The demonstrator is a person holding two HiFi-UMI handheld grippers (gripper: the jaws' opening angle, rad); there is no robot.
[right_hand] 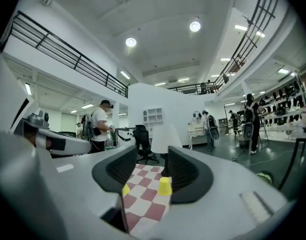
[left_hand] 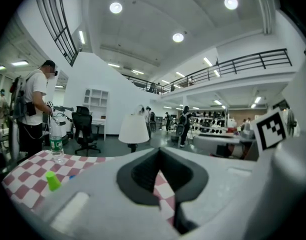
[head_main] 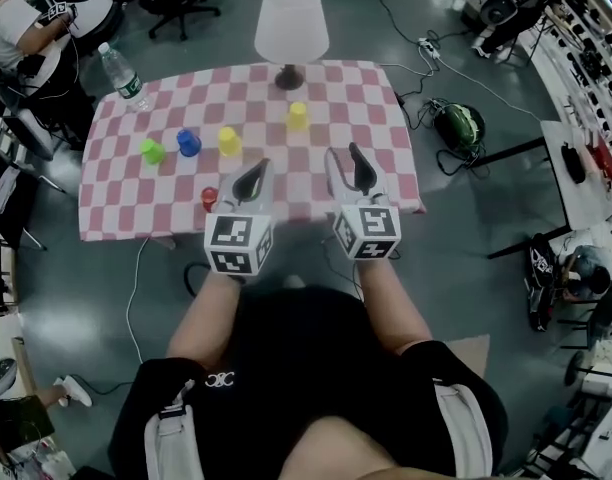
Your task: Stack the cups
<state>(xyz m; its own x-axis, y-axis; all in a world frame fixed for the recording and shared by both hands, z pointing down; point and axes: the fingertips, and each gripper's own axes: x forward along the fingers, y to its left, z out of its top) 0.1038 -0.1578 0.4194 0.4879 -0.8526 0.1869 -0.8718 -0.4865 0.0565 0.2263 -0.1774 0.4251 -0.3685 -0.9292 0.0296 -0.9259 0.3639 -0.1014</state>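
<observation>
Standing on grey floor, pink-checked table, left tongs pressed together, right tongs spread, empty.

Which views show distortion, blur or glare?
Head view: even light, mild edge bending, table sharp. Left gripper view: heavy fisheye, black corners, ceiling lights blooming, foreground soft. Right gripper view: same fisheye, ceiling light flaring, yellow cup fairly sharp.
</observation>
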